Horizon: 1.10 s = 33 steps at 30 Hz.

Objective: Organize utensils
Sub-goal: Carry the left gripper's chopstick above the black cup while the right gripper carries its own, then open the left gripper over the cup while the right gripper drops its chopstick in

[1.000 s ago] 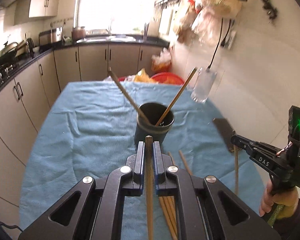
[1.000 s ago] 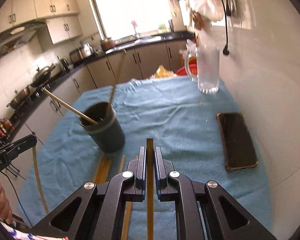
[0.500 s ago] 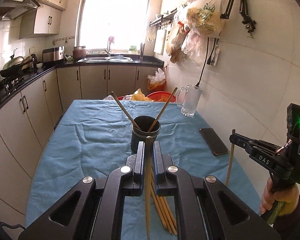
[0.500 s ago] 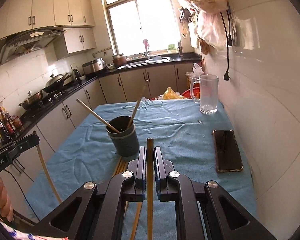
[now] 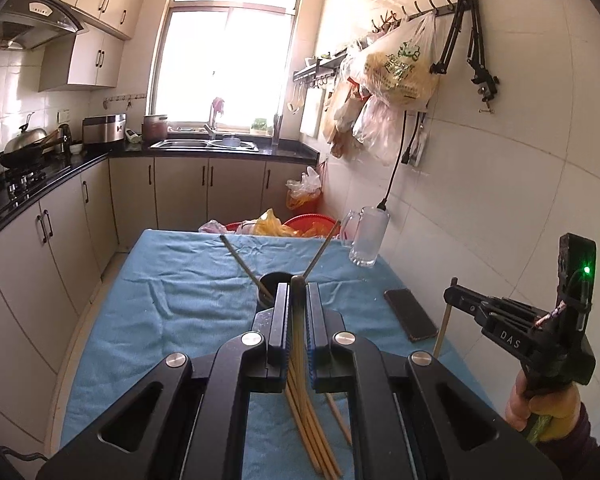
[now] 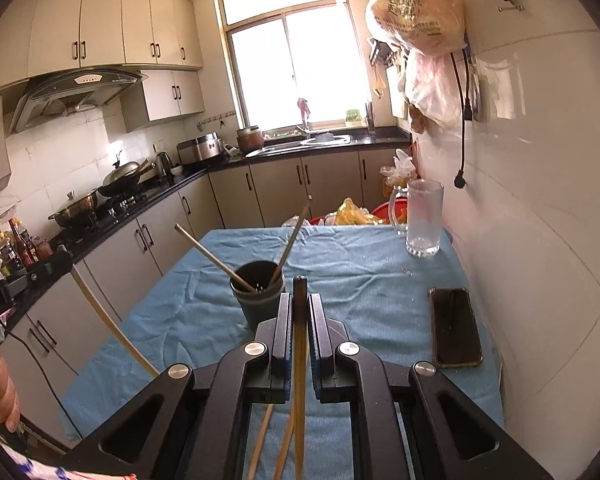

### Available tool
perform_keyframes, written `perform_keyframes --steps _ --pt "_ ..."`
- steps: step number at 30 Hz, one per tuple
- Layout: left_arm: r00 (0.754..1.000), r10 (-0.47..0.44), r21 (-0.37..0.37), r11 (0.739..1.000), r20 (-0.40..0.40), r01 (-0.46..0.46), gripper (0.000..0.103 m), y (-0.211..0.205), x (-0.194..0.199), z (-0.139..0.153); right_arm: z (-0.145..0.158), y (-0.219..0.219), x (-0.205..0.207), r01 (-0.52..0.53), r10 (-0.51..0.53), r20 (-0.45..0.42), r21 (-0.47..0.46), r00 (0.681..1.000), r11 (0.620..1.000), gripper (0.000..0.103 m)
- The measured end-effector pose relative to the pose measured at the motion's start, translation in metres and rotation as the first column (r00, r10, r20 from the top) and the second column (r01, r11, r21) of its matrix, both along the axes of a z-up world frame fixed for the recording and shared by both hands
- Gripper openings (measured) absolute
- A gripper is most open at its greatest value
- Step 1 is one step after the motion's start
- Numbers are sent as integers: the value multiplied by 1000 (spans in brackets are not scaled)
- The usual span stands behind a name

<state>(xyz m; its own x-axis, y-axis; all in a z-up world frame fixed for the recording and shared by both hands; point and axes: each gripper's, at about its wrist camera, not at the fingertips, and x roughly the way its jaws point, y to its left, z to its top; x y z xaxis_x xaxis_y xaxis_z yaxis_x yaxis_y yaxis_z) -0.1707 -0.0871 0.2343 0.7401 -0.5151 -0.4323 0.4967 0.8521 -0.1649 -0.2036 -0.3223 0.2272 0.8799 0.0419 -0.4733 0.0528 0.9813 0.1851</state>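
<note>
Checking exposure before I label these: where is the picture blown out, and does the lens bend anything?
Left wrist view: the window is blown out to white, and the cabinets bow with the fisheye. Right wrist view: the window glares too, the tiled wall carries a sheen, and black corners frame the picture.

— Look, both hands are higher than a second ago. The left gripper (image 5: 297, 312) rises, and the chopstick (image 5: 298, 344) it pinches comes up with it.

— Same on the other side: the right gripper (image 6: 299, 320) lifts its own chopstick (image 6: 299, 360) clear of the loose chopsticks (image 5: 320, 432).

— The dark cup (image 6: 258, 292) sits further off now, lower against both.

— And both point less steeply down; more of the window (image 5: 224, 52) shows.
</note>
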Motion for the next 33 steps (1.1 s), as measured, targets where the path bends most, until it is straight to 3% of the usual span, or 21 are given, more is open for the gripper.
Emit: perform_keyframes --steps 6,12,20,26,33 --pt "1000 -2 -27 1000 -6 2 6 -9 26 25 23 1 22 -27 26 50 27 998 999 8" --pt "998 38 -22 999 48 -37 6 -28 62 54 50 6 72 -37 28 126 63 992 997 8" --pt "996 85 -62 995 42 -82 6 -44 132 78 73 0 143 9 -32 210 112 977 994 8" --pt "994 105 -4 994 13 -105 6 -65 174 61 56 -2 190 52 -72 198 105 977 993 8" --pt "991 92 64 994 -97 -86 7 -87 207 14 2 4 225 46 -53 72 91 996 995 8"
